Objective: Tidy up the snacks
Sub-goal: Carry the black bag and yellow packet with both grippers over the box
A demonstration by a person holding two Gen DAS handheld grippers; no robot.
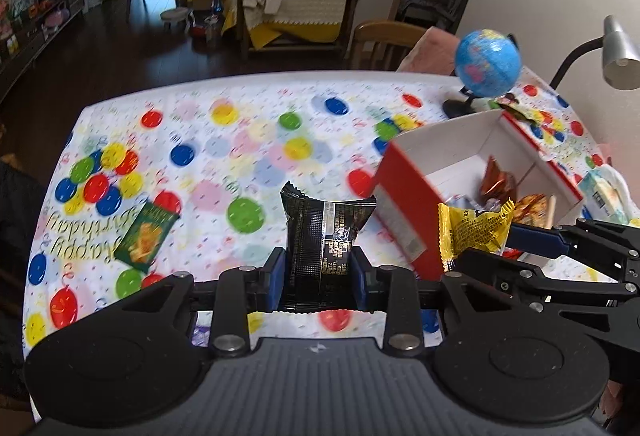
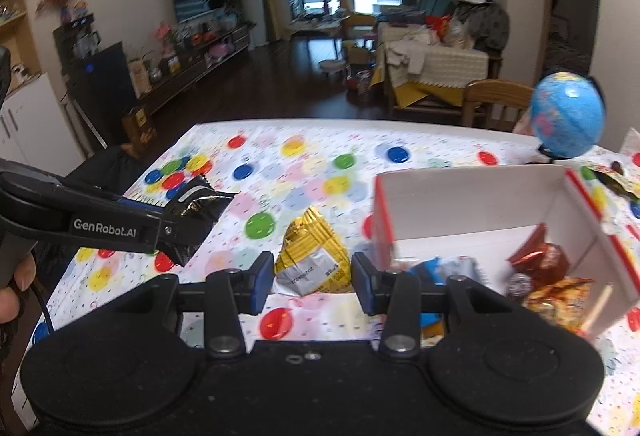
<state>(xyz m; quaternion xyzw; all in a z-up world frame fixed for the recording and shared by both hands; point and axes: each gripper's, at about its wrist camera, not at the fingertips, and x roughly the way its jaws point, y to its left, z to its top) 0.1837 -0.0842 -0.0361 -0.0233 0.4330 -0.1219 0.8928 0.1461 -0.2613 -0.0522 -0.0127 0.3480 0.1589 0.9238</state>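
1. Nearest me in the left wrist view, my left gripper [image 1: 319,272] has its blue pads clamped on a black crinkled snack packet with gold print [image 1: 326,236], held upright above the table.
2. In the right wrist view, my right gripper [image 2: 313,278] is closed on a gold foil snack packet with a white label [image 2: 314,256]; the label's print is too blurred for me to read.
3. Only the right view shows the white lettering "GenRobot.AI" on the left gripper's black arm, and a hand [image 2: 16,288] at the frame's left edge.
4. Only the left view shows a green snack packet [image 1: 146,236] lying flat on the balloon-patterned tablecloth [image 1: 240,140], beside gold script reading "happy birthday" upside down.
5. To the right stands a red-and-white open cardboard box [image 2: 472,204]; inside it I see red-brown and orange wrapped snacks.
6. The left view shows a white tissue pack [image 1: 608,196] just right of the box.
7. Beyond the box stands a small blue globe on a black stand [image 1: 488,62], with a silver desk lamp [image 1: 618,52] seen only from the left.
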